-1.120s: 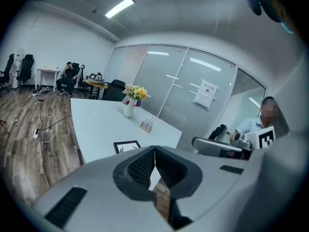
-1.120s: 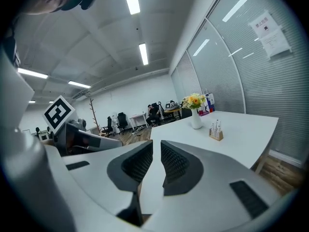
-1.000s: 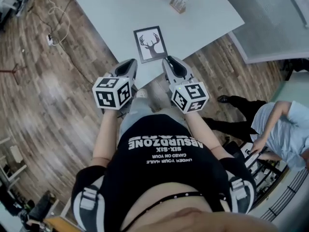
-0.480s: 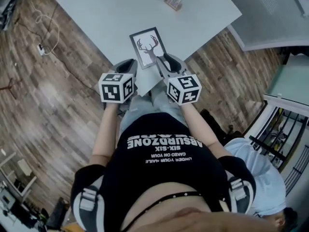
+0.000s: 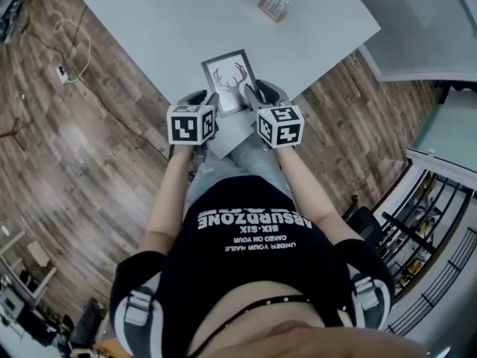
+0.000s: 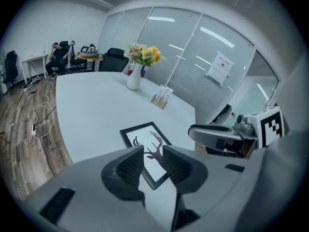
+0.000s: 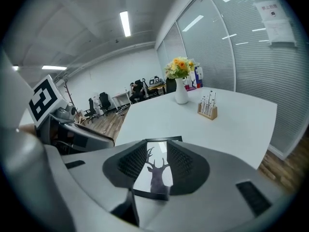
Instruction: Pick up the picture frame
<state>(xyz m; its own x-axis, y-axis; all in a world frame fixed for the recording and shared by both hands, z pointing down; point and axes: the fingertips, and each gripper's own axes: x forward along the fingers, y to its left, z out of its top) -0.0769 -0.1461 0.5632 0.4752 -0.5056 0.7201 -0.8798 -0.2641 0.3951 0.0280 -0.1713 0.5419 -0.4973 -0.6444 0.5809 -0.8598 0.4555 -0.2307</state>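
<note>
The picture frame (image 5: 228, 80), black-edged with a deer silhouette, lies flat near the front edge of the white table (image 5: 179, 28). My left gripper (image 5: 200, 100) hovers at the frame's near left corner, and my right gripper (image 5: 258, 94) hangs over its near right edge. In the left gripper view the frame (image 6: 145, 134) shows beyond the left gripper (image 6: 153, 163), whose pads stand apart with nothing between them. In the right gripper view the right gripper (image 7: 157, 161) has its jaws opening, and the frame (image 7: 155, 175) lies below the gap, untouched.
A wooden holder (image 5: 274, 6) and a white vase of flowers (image 6: 134, 75) stand farther back on the table. Cables (image 5: 65, 58) trail over the wood floor at the left. A glass wall (image 6: 203, 62) runs behind the table, where a person sits at far desks (image 6: 57, 57).
Both grippers have come forward and down from in front of the table to the frame's near edge. A bystander at the right has left the head view.
</note>
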